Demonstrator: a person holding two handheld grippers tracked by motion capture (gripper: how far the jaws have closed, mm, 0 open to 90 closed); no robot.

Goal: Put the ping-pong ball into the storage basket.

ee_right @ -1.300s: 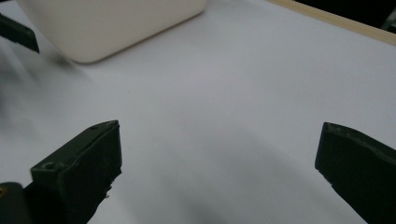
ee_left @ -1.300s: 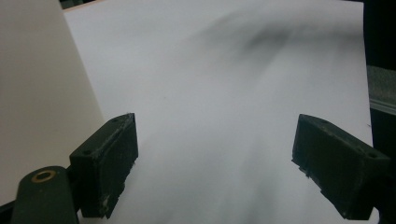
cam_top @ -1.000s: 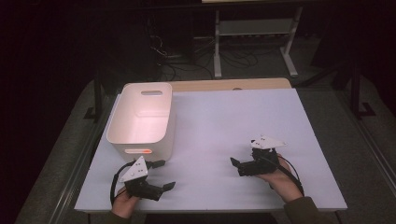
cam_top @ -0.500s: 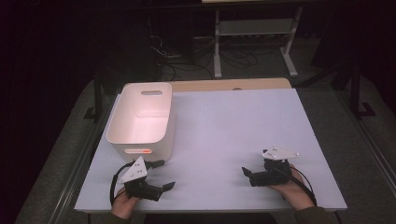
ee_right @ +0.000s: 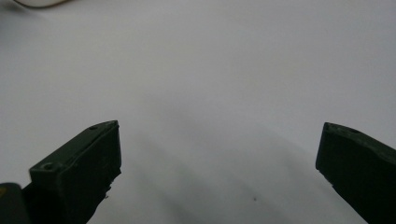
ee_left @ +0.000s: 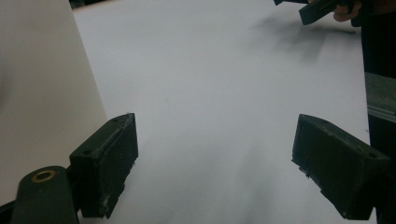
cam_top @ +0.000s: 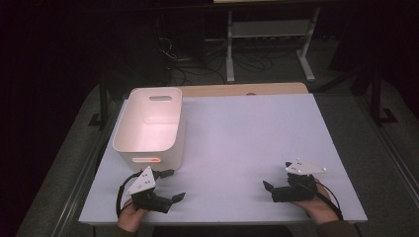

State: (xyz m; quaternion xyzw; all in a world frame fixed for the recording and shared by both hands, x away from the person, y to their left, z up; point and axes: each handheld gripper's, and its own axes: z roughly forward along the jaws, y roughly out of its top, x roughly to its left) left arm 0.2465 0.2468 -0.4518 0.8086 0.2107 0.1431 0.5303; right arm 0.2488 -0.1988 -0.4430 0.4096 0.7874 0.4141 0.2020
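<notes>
White surface (cam_top: 237, 133) | bin (cam_top: 148, 126) at 10 o'clock | left hand-held gripper (cam_top: 174, 185) 7 o'clock, wide open, empty | right hand-held gripper (cam_top: 267, 190) 5 o'clock, wide open, empty

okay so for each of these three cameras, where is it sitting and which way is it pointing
High view: above the table's near edge, facing forward and down; both hands, left gripper, right gripper, bin.
Left gripper view: rides that gripper, facing across the table; open fingers, bin wall.
Right gripper view: low over the table; open fingers.
Shared: the white tabletop.

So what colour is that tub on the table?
The tub is white, with a small orange mark on its near wall; the high view shows it best.
</notes>
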